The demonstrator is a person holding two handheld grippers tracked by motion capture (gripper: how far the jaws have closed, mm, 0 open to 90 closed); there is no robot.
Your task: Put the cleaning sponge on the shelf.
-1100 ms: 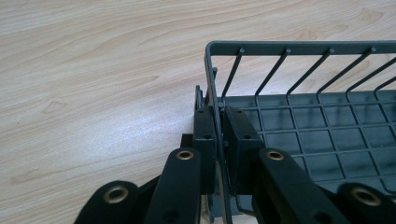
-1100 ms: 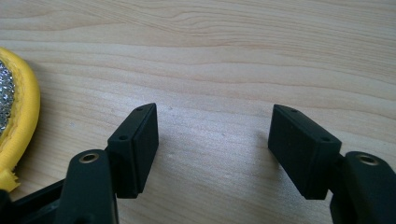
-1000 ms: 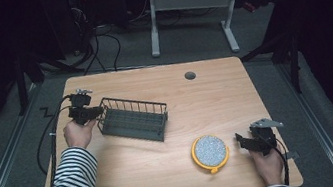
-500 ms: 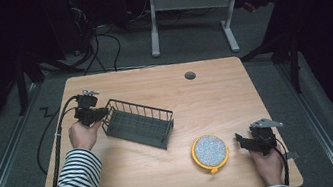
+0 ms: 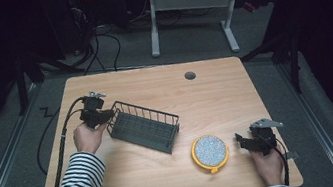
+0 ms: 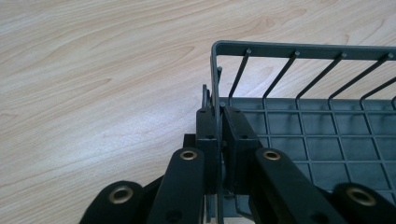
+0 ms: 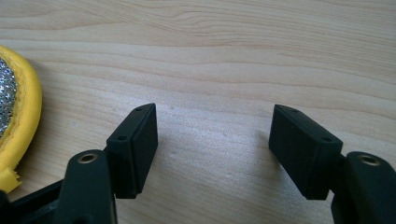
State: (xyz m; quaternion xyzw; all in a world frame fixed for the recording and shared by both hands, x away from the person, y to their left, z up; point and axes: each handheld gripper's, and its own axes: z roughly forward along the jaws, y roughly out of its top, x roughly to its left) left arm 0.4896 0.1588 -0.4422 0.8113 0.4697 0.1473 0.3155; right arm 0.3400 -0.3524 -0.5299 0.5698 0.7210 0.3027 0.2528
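Observation:
A dark grey wire basket [image 5: 145,125] lies slantwise on the wooden table [image 5: 215,96], left of the middle. My left gripper [image 5: 107,116] is shut on the wire of the basket's left end wall; in the left gripper view the two pads [image 6: 232,140] pinch that upright wire of the basket [image 6: 308,135] between them. A round yellow-rimmed pad with a glittery silver face [image 5: 209,152] lies at the front right. My right gripper [image 5: 241,142] rests just right of it, open, with bare wood between its fingers [image 7: 135,149]. The yellow pad's rim [image 7: 21,121] shows at that view's left edge.
A small round grommet hole [image 5: 190,75] sits near the table's far edge. A black cable [image 5: 60,140] trails off the left side. A white desk frame [image 5: 188,4] stands on the floor beyond the table.
My left gripper has dragged the basket to the right and nearer, turning it more slantwise. The right gripper and the yellow pad have stayed where they were.

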